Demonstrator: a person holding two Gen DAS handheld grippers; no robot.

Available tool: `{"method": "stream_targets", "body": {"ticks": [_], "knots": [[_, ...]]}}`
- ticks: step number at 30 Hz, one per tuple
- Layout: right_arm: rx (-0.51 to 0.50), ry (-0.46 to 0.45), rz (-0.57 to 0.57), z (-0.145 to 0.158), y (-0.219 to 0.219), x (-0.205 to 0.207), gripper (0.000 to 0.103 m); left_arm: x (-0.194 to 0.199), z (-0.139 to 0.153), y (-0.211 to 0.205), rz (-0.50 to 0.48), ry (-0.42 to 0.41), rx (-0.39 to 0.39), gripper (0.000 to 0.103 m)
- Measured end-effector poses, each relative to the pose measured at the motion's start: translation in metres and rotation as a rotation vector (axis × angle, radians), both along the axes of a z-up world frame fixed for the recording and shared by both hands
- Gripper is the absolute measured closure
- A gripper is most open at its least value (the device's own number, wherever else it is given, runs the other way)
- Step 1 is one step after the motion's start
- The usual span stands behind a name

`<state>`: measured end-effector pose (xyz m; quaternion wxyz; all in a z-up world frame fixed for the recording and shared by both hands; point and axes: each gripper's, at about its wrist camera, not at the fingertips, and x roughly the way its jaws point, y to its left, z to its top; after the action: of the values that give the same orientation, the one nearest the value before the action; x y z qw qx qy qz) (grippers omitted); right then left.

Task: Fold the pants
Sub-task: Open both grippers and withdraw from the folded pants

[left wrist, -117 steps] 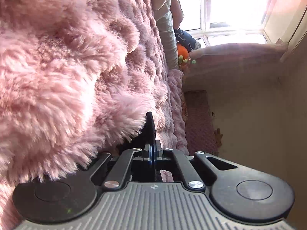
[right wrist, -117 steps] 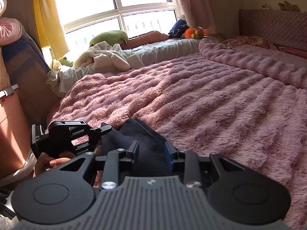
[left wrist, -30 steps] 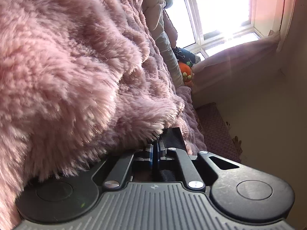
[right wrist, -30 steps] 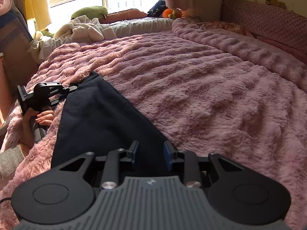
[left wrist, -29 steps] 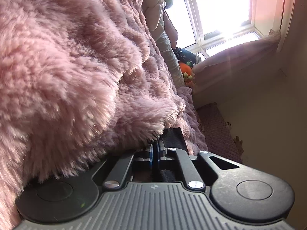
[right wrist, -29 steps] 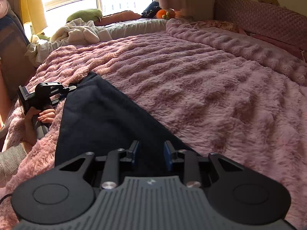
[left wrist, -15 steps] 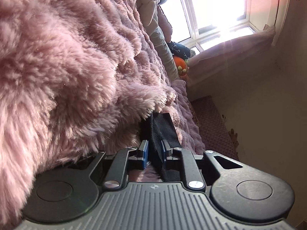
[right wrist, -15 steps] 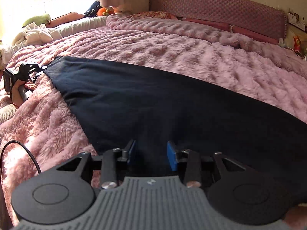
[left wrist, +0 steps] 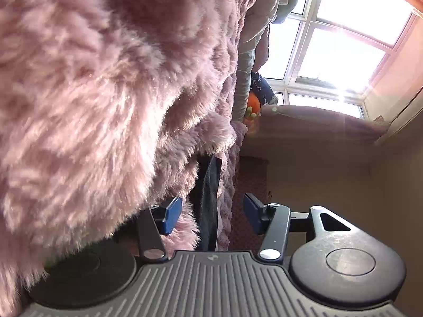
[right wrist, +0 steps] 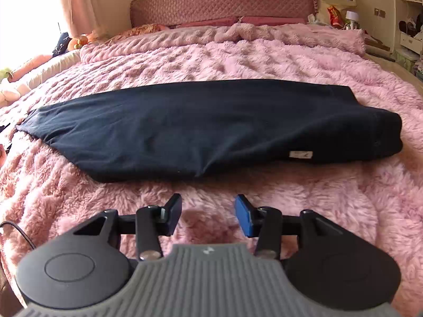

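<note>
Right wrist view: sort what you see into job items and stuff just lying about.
Job:
- dark navy pants, laid flat across the bed
- right tool, open, short of the pants
- pink fuzzy blanket, the folding surface

Lying about:
- orange plush toy
- quilted headboard
- red snack bag

Left gripper [left wrist: 212, 215]: black linkage arms, silver screws, blue finger pads [left wrist: 172, 214], ribbed grey housing, round black bosses at 4 and 8 o'clock. Right gripper [right wrist: 208, 215]: same build; thin black cable [right wrist: 18, 231] at 9 o'clock
</note>
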<state>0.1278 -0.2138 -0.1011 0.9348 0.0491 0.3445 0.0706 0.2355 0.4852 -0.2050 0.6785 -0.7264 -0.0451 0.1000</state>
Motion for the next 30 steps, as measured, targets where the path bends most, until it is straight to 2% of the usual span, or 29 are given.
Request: {"method": "stream_targets", "body": {"ticks": [2, 5, 7, 9, 12, 14, 17, 19, 20, 24, 27, 30], "knots": [[0.032, -0.018, -0.055, -0.001, -0.017, -0.005, 0.060, 0.012, 0.001, 0.006, -0.014, 0.019, 0.010, 0.041], [0.094, 0.000, -0.214, -0.005, -0.046, -0.006, 0.060, 0.027, 0.006, 0.013, -0.022, 0.050, 0.045, 0.041], [0.126, 0.015, -0.265, -0.011, -0.061, -0.008, 0.060, 0.038, 0.008, 0.018, -0.008, 0.069, 0.072, 0.042], [0.132, 0.015, -0.241, -0.021, -0.064, -0.010, 0.059, 0.049, 0.011, 0.025, 0.011, 0.087, 0.080, 0.044], [0.120, -0.045, -0.188, -0.036, -0.061, -0.016, 0.048, 0.060, 0.012, 0.032, 0.036, 0.076, 0.091, 0.046], [0.142, -0.060, -0.208, -0.043, -0.061, -0.018, 0.048, 0.067, 0.010, 0.036, 0.038, 0.100, 0.097, 0.054], [0.175, -0.067, -0.206, -0.049, -0.063, -0.017, 0.044, 0.080, 0.011, 0.039, 0.029, 0.188, 0.131, 0.066], [0.179, -0.075, -0.193, -0.052, -0.064, -0.018, 0.041, 0.090, 0.014, 0.041, 0.021, 0.270, 0.146, 0.086], [0.178, -0.081, -0.190, -0.054, -0.064, -0.019, 0.041, 0.091, 0.015, 0.042, 0.020, 0.281, 0.151, 0.088], [0.212, -0.093, -0.175, -0.055, -0.070, -0.020, 0.041, 0.093, 0.016, 0.046, 0.032, 0.272, 0.153, 0.098], [0.256, -0.103, -0.171, -0.057, -0.077, -0.022, 0.041, 0.093, 0.027, 0.036, 0.046, 0.272, 0.208, 0.099], [0.250, -0.106, -0.165, -0.056, -0.076, -0.023, 0.041, 0.090, 0.037, 0.038, 0.046, 0.211, 0.188, 0.099]]}}
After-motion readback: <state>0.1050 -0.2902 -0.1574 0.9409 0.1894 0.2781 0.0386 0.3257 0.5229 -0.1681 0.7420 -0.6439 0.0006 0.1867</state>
